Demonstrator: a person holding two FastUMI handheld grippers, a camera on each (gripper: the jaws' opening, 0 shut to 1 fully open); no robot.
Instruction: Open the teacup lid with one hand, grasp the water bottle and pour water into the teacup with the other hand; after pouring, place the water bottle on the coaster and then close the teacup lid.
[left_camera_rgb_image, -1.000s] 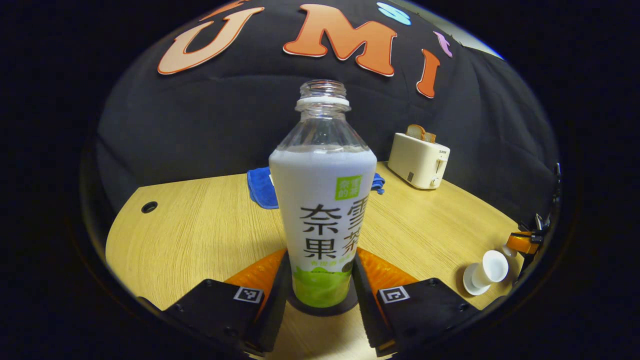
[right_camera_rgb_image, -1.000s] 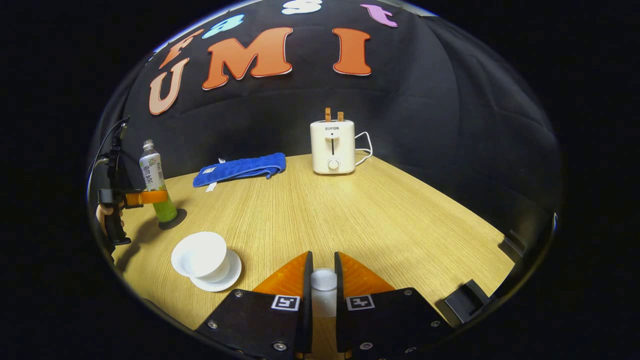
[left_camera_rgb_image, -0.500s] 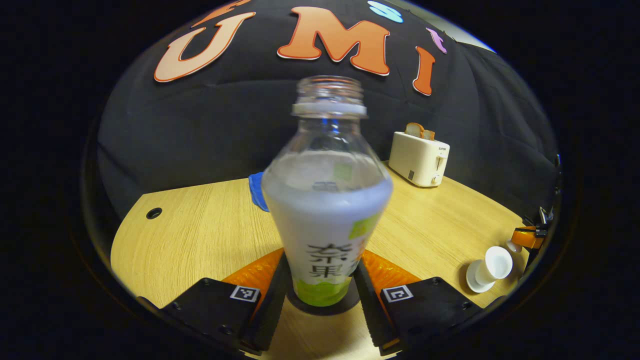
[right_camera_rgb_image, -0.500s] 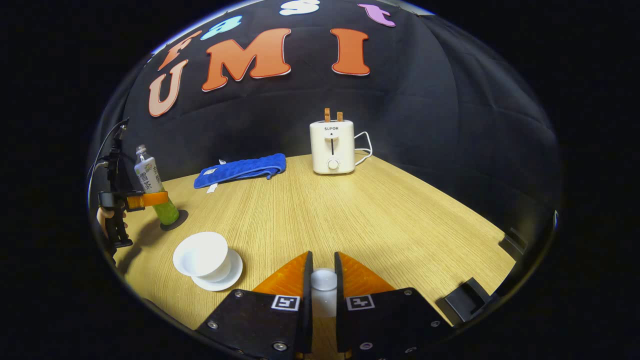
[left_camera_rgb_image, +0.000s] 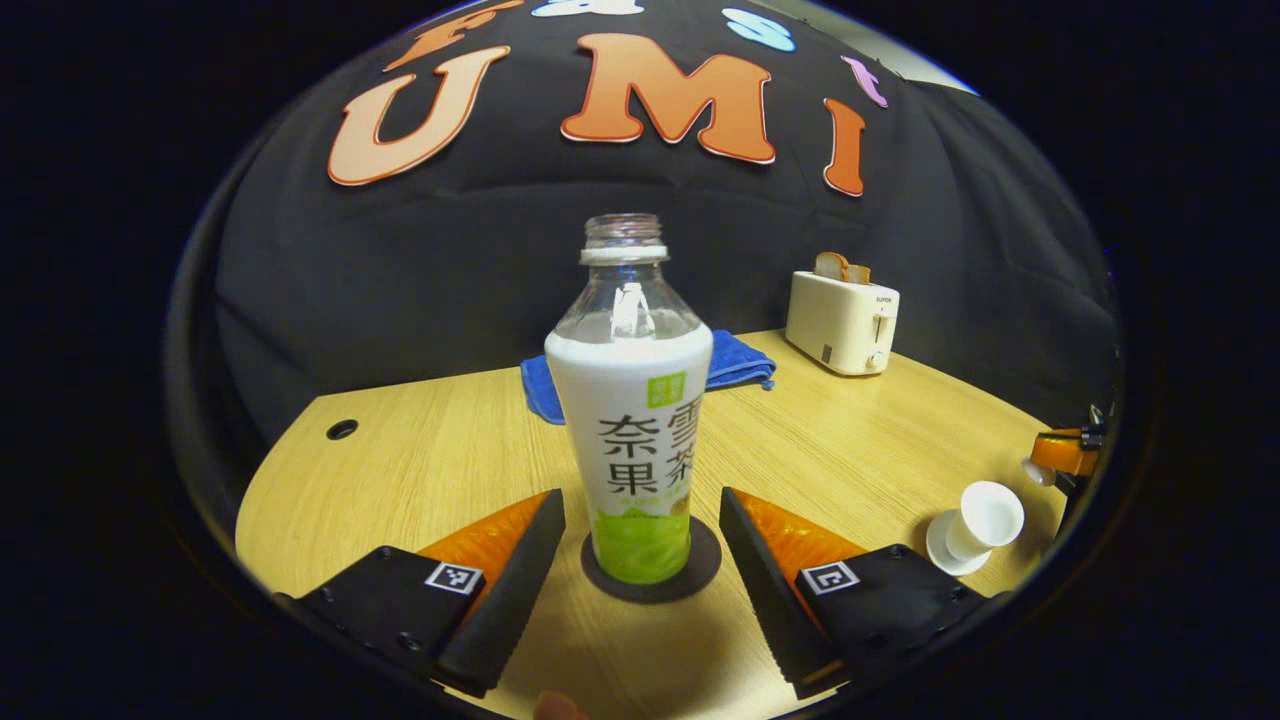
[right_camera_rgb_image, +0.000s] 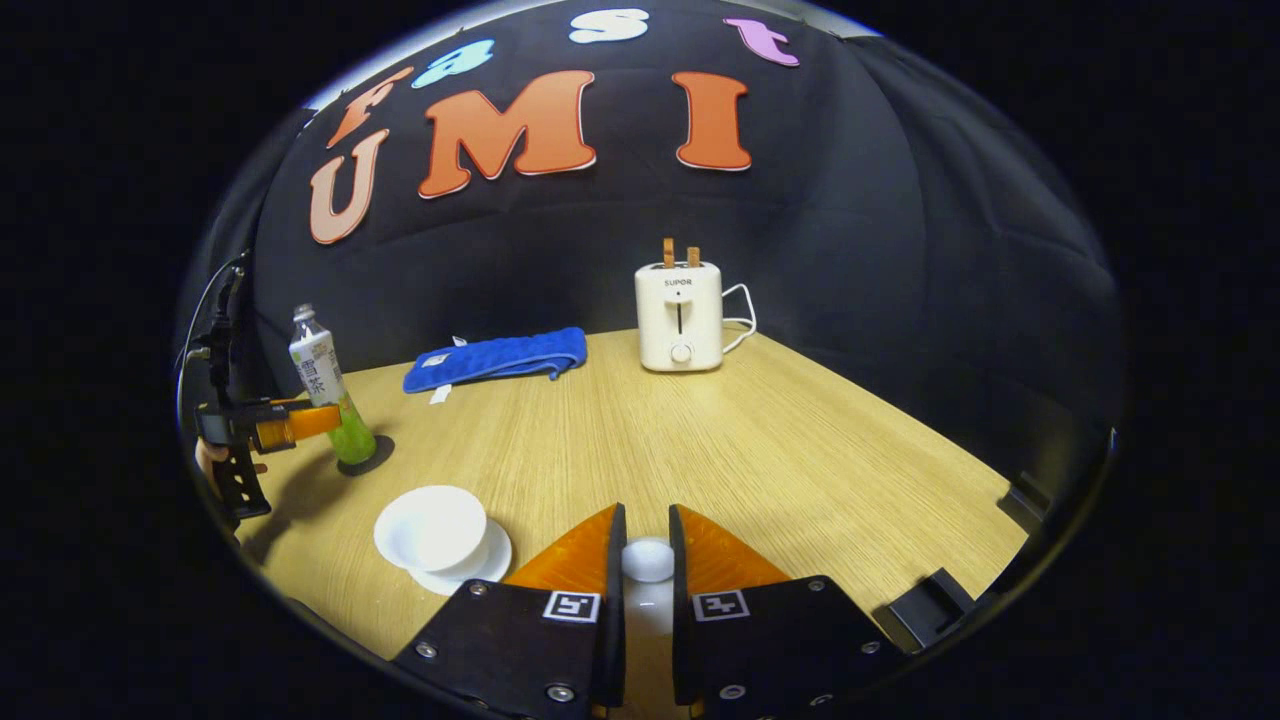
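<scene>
Wooden table (left_camera_rgb_image: 420, 470) in the left gripper view: bottle (left_camera_rgb_image: 630, 420) upright on the coaster (left_camera_rgb_image: 700, 575) mid-frame, left gripper (left_camera_rgb_image: 640, 545) spread wide around it, not touching. Cup (left_camera_rgb_image: 985, 515) lower right.

Right gripper view: right gripper (right_camera_rgb_image: 647, 570) pinches the lid (right_camera_rgb_image: 647, 560) at the bottom, cup (right_camera_rgb_image: 430, 525) lower left.

Black gripper bodies (left_camera_rgb_image: 640, 565) (square coded tags, screws), wedge-shaped fingers (left_camera_rgb_image: 510, 590).

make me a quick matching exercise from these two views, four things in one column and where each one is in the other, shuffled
Things:
1. water bottle
2. lid
3. teacup
4. toast

Places:
A. on a saucer
B. in the toaster's slots
C. on the coaster
D. between the right gripper's fingers

Pairs: 1-C, 2-D, 3-A, 4-B
</scene>
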